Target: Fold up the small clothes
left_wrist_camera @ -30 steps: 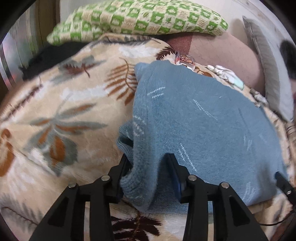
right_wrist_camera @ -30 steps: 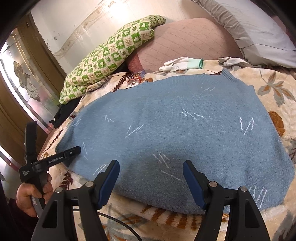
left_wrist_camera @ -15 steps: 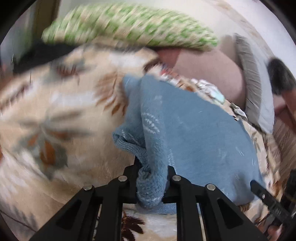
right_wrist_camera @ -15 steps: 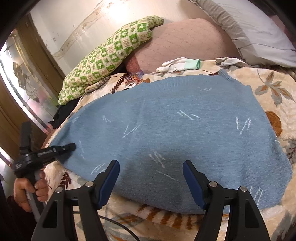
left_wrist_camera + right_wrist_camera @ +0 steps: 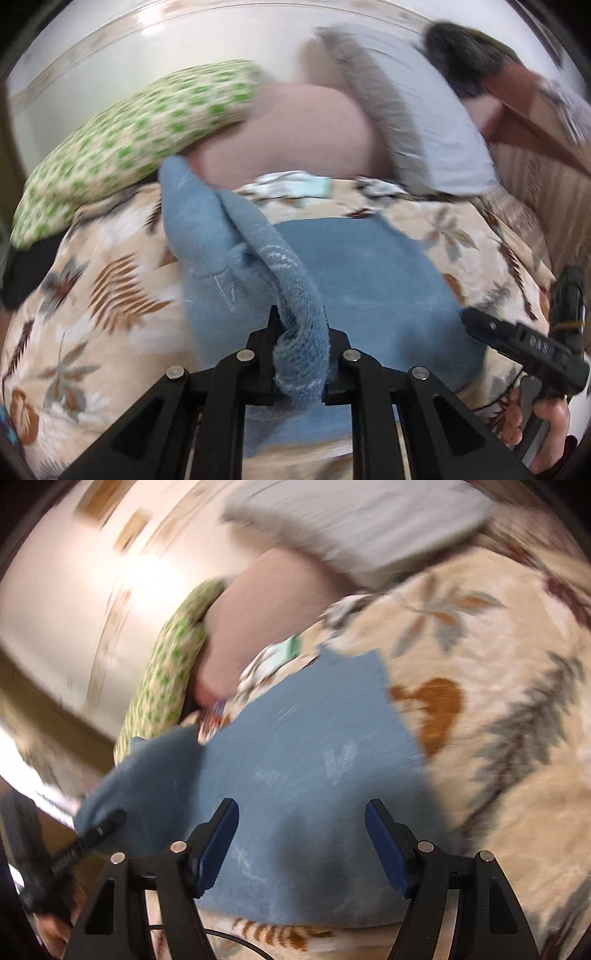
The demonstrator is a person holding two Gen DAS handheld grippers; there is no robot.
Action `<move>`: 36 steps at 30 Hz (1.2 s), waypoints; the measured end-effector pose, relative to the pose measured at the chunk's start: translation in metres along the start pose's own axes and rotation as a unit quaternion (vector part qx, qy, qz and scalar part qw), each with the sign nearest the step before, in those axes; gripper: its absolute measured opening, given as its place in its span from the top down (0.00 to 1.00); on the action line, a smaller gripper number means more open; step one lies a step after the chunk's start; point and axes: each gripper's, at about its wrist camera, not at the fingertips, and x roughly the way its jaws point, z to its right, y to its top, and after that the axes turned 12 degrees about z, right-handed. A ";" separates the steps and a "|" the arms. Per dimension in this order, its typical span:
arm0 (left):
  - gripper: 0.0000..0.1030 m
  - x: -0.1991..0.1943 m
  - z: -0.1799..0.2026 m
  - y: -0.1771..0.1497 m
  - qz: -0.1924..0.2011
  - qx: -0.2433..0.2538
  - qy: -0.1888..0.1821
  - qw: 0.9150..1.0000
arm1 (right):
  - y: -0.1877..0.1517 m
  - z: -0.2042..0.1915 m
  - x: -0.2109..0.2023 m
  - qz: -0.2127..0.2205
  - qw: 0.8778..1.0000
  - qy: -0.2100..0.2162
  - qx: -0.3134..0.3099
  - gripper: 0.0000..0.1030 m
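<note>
Left gripper (image 5: 300, 345) at bottom centre of its frame, fingers clamped on a bunched edge of the blue sweater (image 5: 362, 273), which lies mid-frame on the leaf-print blanket (image 5: 110, 288), right gripper (image 5: 301, 843) spread wide above the sweater's lower part, both views blurred

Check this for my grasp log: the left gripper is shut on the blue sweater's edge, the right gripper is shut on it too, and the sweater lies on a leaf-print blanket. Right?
Not quite. The right gripper is open: the right wrist view shows its jaws spread wide above the blue sweater, gripping nothing. The rest holds: the left gripper is shut on the sweater's edge, and the sweater lies on the leaf-print blanket.
</note>
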 end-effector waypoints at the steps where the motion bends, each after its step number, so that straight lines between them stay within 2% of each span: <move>1: 0.86 0.002 0.017 0.003 -0.001 0.007 -0.008 1.000 | 0.007 0.012 -0.005 0.005 1.000 0.000 0.024 0.28; 6: 0.86 0.026 0.106 0.001 -0.013 0.040 -0.056 0.998 | 0.035 0.061 -0.031 0.041 0.993 -0.003 0.109 0.28; 9: 0.86 0.052 0.146 -0.015 -0.035 0.032 -0.071 0.996 | 0.050 0.092 -0.050 0.064 0.987 -0.014 0.146 0.28; 13: 0.86 0.083 0.165 -0.045 -0.071 0.028 -0.060 0.995 | 0.066 0.126 -0.068 0.088 0.978 -0.020 0.189 0.28; 15: 0.86 0.082 0.164 -0.048 -0.069 0.021 -0.062 0.995 | 0.069 0.135 -0.070 0.089 0.976 -0.021 0.197 0.28; 18: 0.85 0.069 0.153 -0.037 -0.055 0.010 -0.081 0.995 | 0.069 0.135 -0.060 0.065 0.977 0.012 0.203 0.28; 19: 0.84 0.064 0.147 -0.032 -0.053 0.007 -0.094 0.994 | 0.068 0.133 -0.057 0.051 0.975 0.042 0.211 0.28; 21: 0.69 0.051 0.136 -0.026 -0.046 -0.009 -0.121 0.992 | 0.067 0.126 -0.046 0.027 0.970 0.095 0.220 0.28; 22: 0.54 0.039 0.128 -0.022 -0.039 -0.025 -0.147 0.988 | 0.066 0.120 -0.042 0.018 0.969 0.114 0.217 0.28; 23: 0.45 0.029 0.122 -0.020 -0.031 -0.034 -0.163 0.986 | 0.065 0.115 -0.037 0.007 0.968 0.132 0.215 0.28; 25: 0.40 0.001 0.108 -0.015 0.000 -0.032 -0.176 0.984 | 0.059 0.103 -0.022 -0.027 0.960 0.173 0.218 0.27; 28: 0.35 -0.022 0.087 -0.016 0.027 -0.002 -0.148 0.989 | 0.044 0.083 -0.002 -0.078 0.954 0.198 0.212 0.27; 31: 0.35 -0.019 0.055 -0.021 0.027 0.001 -0.094 0.995 | 0.033 0.067 0.014 -0.111 0.958 0.186 0.187 0.27; 33: 0.35 -0.007 0.026 -0.028 0.018 -0.038 -0.067 0.997 | 0.026 0.060 0.024 -0.132 0.958 0.183 0.175 0.27; 36: 0.35 0.015 -0.013 -0.045 0.002 -0.112 -0.067 0.991 | 0.024 0.053 0.028 -0.128 0.968 0.155 0.148 0.26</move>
